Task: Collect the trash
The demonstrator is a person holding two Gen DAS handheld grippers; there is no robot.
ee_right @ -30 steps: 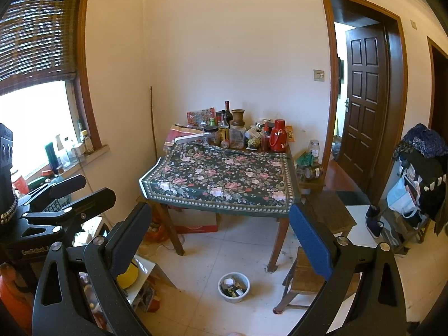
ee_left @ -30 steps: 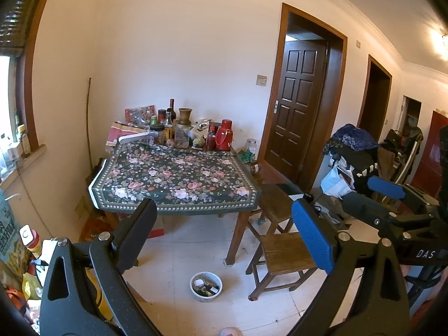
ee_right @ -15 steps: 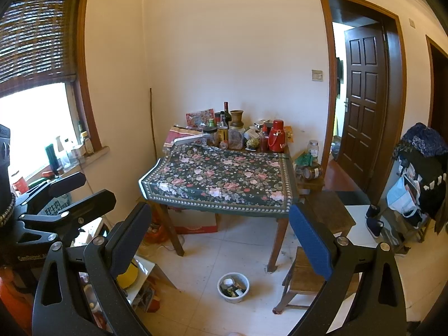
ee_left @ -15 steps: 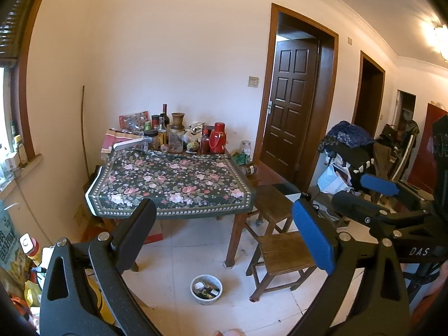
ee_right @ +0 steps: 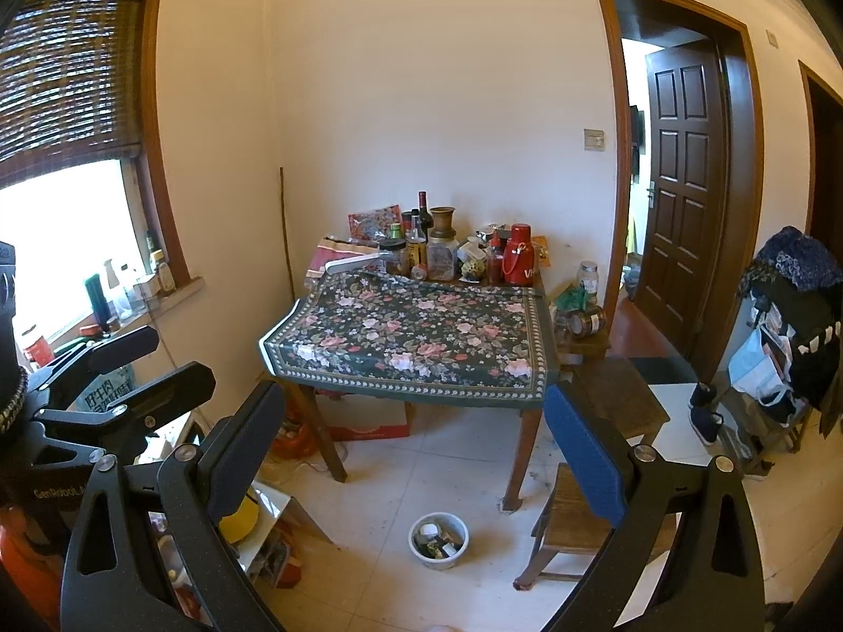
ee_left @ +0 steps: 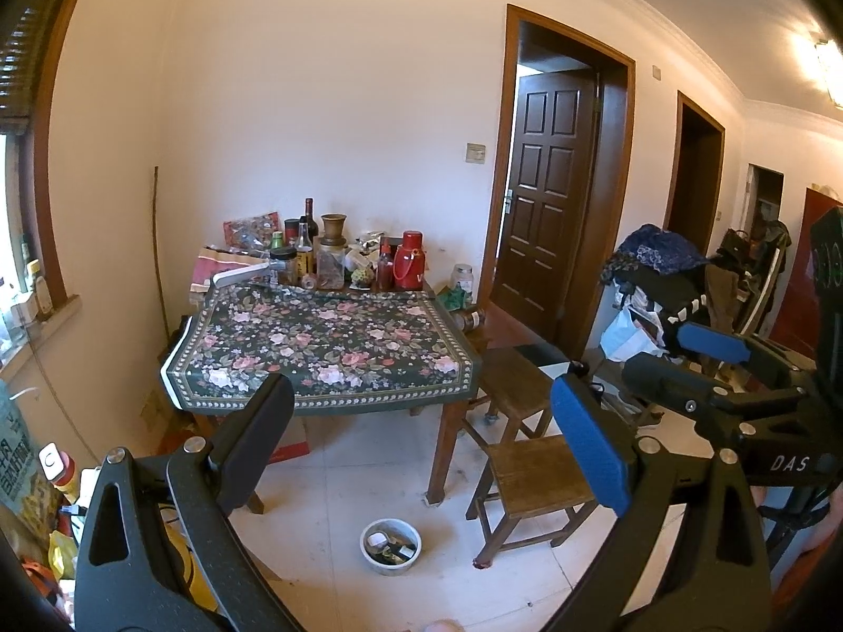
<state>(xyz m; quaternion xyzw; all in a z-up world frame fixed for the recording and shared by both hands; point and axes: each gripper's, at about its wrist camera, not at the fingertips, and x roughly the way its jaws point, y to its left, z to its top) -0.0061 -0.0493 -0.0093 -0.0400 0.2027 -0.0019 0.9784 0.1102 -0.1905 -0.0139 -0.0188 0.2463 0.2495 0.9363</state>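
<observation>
Your left tongs (ee_left: 421, 432) are spread wide apart with nothing between them, held above the floor and facing the worktop (ee_left: 321, 339). Your right tongs (ee_right: 411, 437) are likewise spread wide and carry nothing. In the left wrist view, the right tongs (ee_left: 701, 355) appear at the right edge, also apart; in the right wrist view, the left tongs (ee_right: 153, 363) appear at the left edge, apart as well.

The worktop is a wooden-legged table covered with a dark floral cloth (ee_right: 416, 334). Its front and middle are bare cloth. Along the back edge, against the wall, stands a cluster of bottles and jars (ee_left: 316, 253), with a red thermos (ee_left: 408, 260) upright at the right end of the cluster.

The trash you can identify sits in a small white bowl (ee_left: 390, 546) on the tiled floor, in front of the worktop's right front leg. The bowl (ee_right: 439, 541) holds several small items; they are too small to name individually. It lies low and between the fingers in both wrist views, well apart from both tongs.

Two wooden stools (ee_left: 532, 474) stand just to the right of the worktop. A red carton (ee_right: 369, 424) lies under the worktop. A dark panelled door (ee_left: 548, 189) stands open in the frame to the right. Mixed clutter (ee_right: 263, 542) lies on the floor at the lower left, below the window sill (ee_right: 131, 310).
</observation>
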